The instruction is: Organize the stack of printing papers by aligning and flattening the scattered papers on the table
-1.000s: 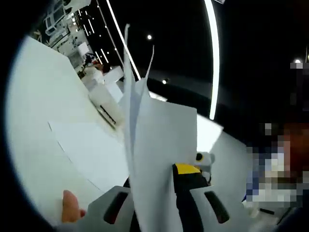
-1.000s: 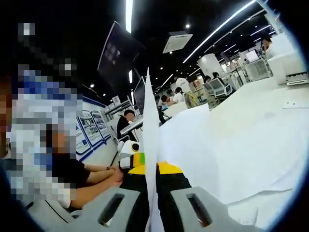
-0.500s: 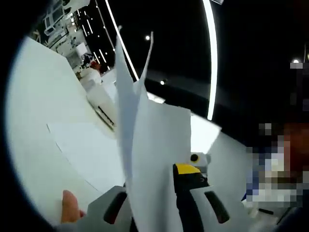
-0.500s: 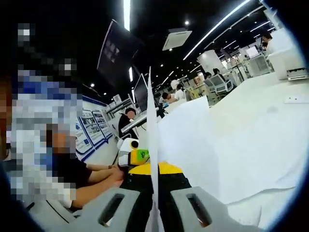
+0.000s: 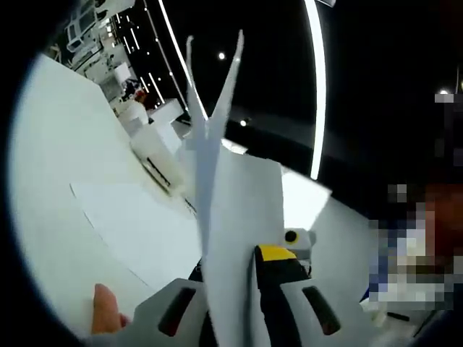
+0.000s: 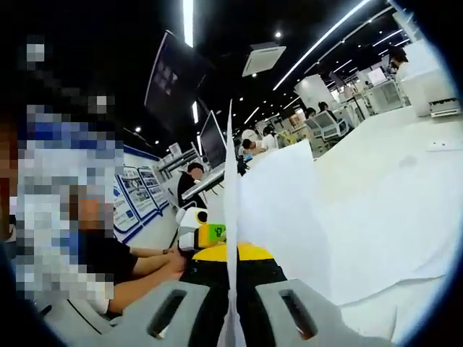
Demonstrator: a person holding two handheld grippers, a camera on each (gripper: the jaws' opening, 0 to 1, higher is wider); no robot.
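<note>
- Left gripper (image 5: 231,318): jaws closed on the sheaf of papers (image 5: 231,217), held edge-on and upright above the table (image 5: 58,166); the top corners splay apart, so the edges are not yet flush.
- Right gripper (image 6: 231,318): jaws closed on the same papers (image 6: 289,210), seen edge-on in the right gripper view.
- Judgement: gripping from two sides keeps the sheets vertical, probably so they can be tapped on the table to square them.
- One loose sheet (image 5: 137,224) lies flat on the table, uncollected.
- A fingertip (image 5: 105,309) shows beside the left gripper.
</note>
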